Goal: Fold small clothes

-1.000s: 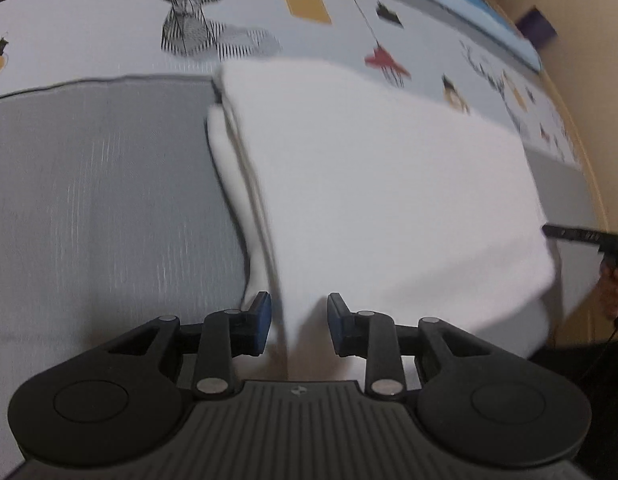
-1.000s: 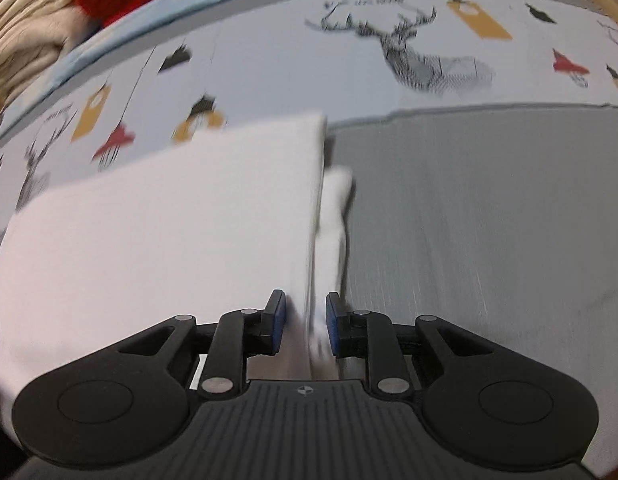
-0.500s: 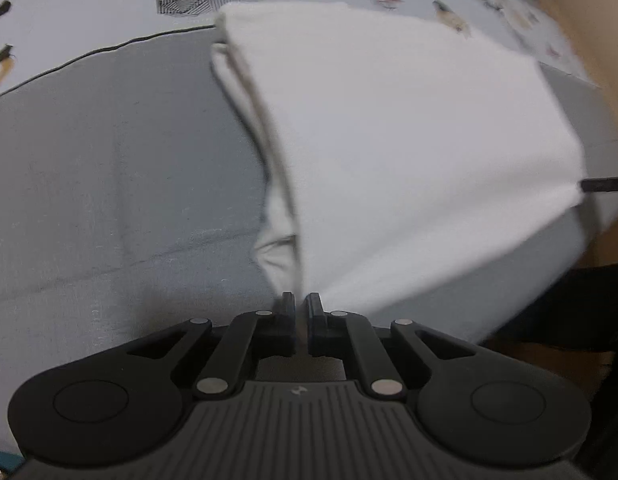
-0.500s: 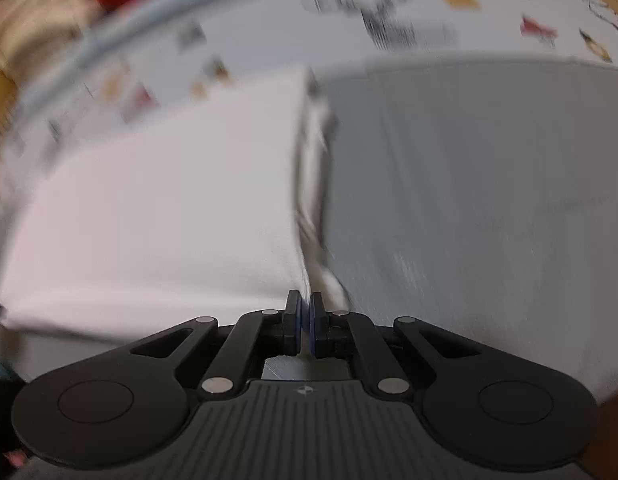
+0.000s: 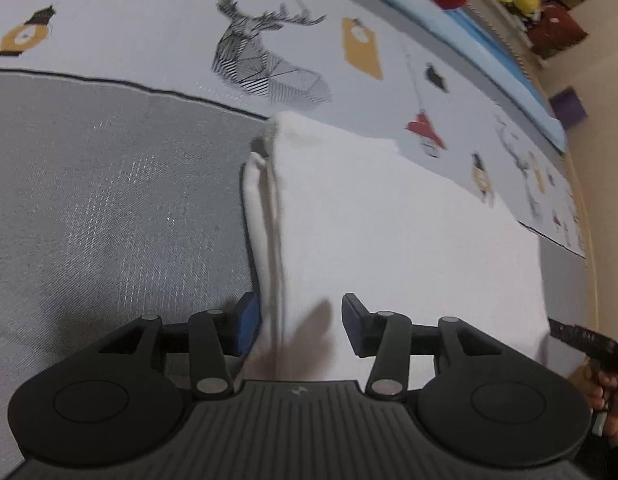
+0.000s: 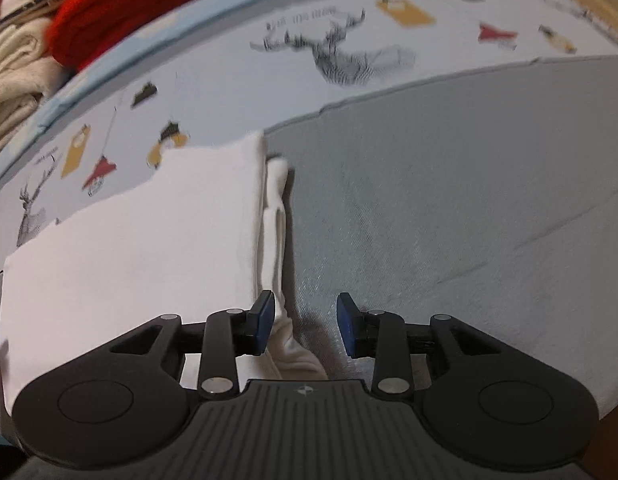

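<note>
Left gripper [image 5: 296, 322] jaws apart, just been opening; the near-left corner of the white folded garment [image 5: 389, 240] sits in the gap. The left pad is just beside the layered edge and the right pad is clear of the cloth, so nothing is pinched. Right gripper [image 6: 305, 322] is likewise parted and has just been opening. Its left pad is at the garment's [image 6: 141, 248] stacked right edge, with bare grey sheet [image 6: 449, 200] under most of the gap. Whether that pad actually touches the cloth is hard to say through the motion blur.

The garment lies flat on the bed, straddling the seam between the grey panel and the deer-print sheet [image 5: 269, 56]. Its long axis runs side to side between the two grippers, each of which sits at one near corner. The folded side edges run straight away from the fingers, and the garment body is ahead and inward of both. Neither hand is nearer. A next fold likely needs both corners retaken together. The other gripper's tip [image 5: 577, 334] shows at the left view's right edge.
</note>
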{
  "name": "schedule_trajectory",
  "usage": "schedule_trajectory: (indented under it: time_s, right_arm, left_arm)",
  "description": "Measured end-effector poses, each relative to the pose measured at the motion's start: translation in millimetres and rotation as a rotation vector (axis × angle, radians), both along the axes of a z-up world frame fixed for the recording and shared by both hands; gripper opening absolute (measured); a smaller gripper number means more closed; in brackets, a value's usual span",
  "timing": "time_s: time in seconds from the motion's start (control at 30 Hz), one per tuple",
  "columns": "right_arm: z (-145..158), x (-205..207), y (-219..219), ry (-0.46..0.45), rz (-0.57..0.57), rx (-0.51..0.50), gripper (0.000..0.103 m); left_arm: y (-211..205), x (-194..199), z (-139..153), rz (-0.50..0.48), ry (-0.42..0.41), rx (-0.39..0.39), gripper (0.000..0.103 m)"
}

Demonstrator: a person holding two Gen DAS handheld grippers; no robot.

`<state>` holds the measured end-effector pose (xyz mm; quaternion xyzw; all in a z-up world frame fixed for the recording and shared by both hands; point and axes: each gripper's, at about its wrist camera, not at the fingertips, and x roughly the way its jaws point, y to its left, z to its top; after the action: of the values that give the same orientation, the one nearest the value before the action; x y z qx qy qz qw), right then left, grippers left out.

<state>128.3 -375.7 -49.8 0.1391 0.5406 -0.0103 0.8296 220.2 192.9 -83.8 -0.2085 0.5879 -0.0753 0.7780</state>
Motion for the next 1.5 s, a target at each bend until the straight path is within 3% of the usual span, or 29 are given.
schedule_trajectory:
  time_s: [0.33,0.37,0.47,0.53,0.57,0.63,0.77,0.87,0.97,1.0,1.07,1.17,1.3,1.43,1.5]
  right_arm:
    - [-28,26,17,0.071,0.017,0.023,0.040]
    - [-29,27,18,0.075,0.021,0.019,0.041]
    - [-32,31,21,0.076,0.023,0.012,0.041]
    - [-31,33,22,0.071,0.014,0.023,0.032]
    - [-32,35,22,0.071,0.014,0.049,0.018]
    - [-32,38,26,0.067,0.007,0.047,0.013]
    - [-30,46,34,0.047,-0.010,0.098,0.011]
    - [-26,51,50,0.003,0.018,0.127,0.012]
    - [-23,54,59,-0.008,-0.024,0.061,0.019]
    - [-21,54,58,-0.010,-0.052,0.058,0.024]
    - [-14,52,55,-0.037,-0.098,0.042,0.038]
    - [-4,47,52,-0.093,-0.117,0.060,0.048]
    - [-14,50,57,-0.048,-0.053,0.149,0.050]
    - [-32,54,73,0.061,0.038,0.021,0.049]
    - [-34,55,66,0.065,0.019,0.063,0.038]
  left_arm:
    - [-3,24,-28,0.006,0.059,0.024,0.051]
    - [-4,25,-28,0.004,0.048,0.026,0.049]
    - [-3,27,-29,0.002,0.032,0.010,0.026]
    - [-3,26,-28,-0.016,0.013,0.012,0.014]
    - [-2,26,-26,-0.030,0.000,0.014,0.011]
    - [1,25,-19,-0.034,-0.032,0.018,0.010]
    - [28,23,-3,0.047,-0.101,0.020,0.010]
    - [48,21,1,0.108,-0.098,-0.005,0.016]
    - [63,19,-1,0.144,-0.082,-0.025,0.059]
    - [65,18,-4,0.141,-0.068,-0.048,0.061]
    - [64,17,-10,0.110,-0.038,-0.074,0.061]
    - [58,15,-18,0.038,-0.002,-0.068,0.061]
    - [47,13,-28,-0.031,0.015,-0.068,0.058]
    - [45,12,-33,-0.028,0.012,-0.055,0.056]
    - [44,11,-33,-0.027,0.009,-0.054,0.052]
